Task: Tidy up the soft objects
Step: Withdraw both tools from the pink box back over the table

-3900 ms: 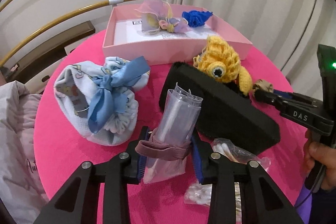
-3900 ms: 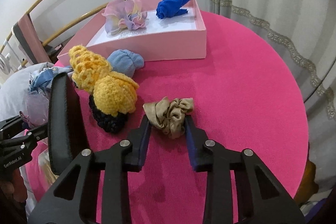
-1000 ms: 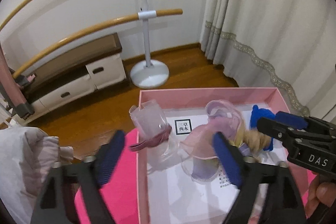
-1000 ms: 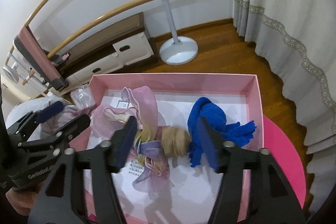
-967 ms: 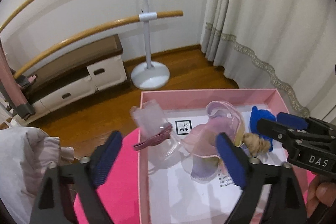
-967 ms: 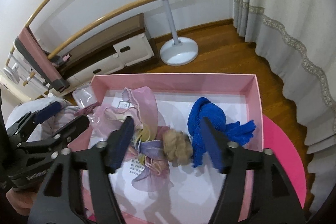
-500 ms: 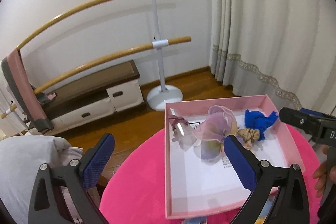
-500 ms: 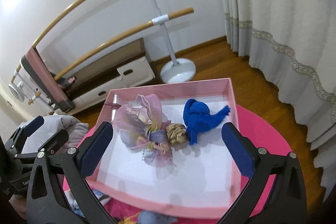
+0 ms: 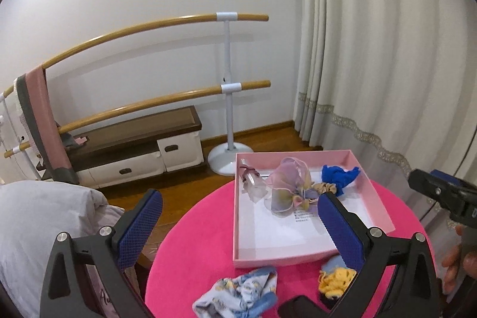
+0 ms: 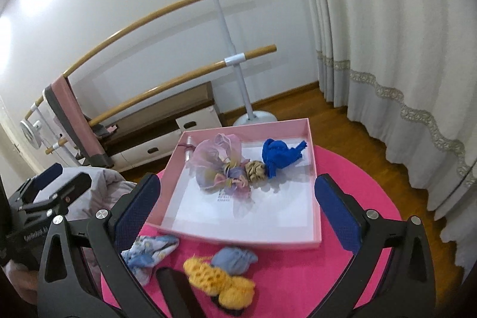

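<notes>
A pink box sits on the round pink table. Inside lie a pastel organza scrunchie, a tan scrunchie, a blue cloth and a clear packet with a mauve band. My left gripper and right gripper are both open wide, empty, high above the table in front of the box.
On the table in front of the box lie a floral blue pouch, a yellow crochet toy, a small blue bundle and a black case. A ballet barre, low bench and curtain stand behind.
Both grippers have pulled back and up from the box, jaws open wide. The packet and the tan scrunchie, carried earlier, now lie in the box.
</notes>
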The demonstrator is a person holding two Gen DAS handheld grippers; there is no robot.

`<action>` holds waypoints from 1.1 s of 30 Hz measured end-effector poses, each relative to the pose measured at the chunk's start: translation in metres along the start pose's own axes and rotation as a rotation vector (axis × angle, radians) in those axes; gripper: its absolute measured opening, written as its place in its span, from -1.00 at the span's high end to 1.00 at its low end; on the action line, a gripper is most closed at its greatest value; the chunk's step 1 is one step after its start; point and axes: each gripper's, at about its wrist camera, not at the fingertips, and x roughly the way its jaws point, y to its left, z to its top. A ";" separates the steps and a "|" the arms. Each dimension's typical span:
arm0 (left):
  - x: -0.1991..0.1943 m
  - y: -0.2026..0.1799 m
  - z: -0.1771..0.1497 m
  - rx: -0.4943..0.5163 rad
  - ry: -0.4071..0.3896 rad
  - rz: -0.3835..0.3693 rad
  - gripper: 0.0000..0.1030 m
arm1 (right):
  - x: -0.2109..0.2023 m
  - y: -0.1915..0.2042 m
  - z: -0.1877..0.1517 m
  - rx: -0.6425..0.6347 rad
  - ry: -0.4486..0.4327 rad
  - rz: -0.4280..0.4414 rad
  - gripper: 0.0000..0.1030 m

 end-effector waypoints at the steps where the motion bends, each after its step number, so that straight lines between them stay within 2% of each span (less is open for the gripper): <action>1: -0.011 0.002 -0.005 -0.005 -0.006 0.000 -1.00 | -0.006 0.001 -0.004 0.002 -0.006 0.002 -1.00; 8: -0.071 0.012 -0.024 -0.034 -0.045 0.006 -1.00 | -0.044 0.009 -0.027 -0.005 -0.054 0.004 -1.00; 15: -0.117 0.022 -0.059 -0.054 -0.066 0.013 -1.00 | -0.076 0.020 -0.054 -0.021 -0.089 -0.003 -1.00; 22: -0.146 0.026 -0.095 -0.055 -0.065 0.038 -1.00 | -0.103 0.030 -0.084 -0.047 -0.119 -0.023 -1.00; 33: -0.177 0.034 -0.126 -0.093 -0.087 0.047 -1.00 | -0.122 0.040 -0.119 -0.097 -0.131 -0.030 -1.00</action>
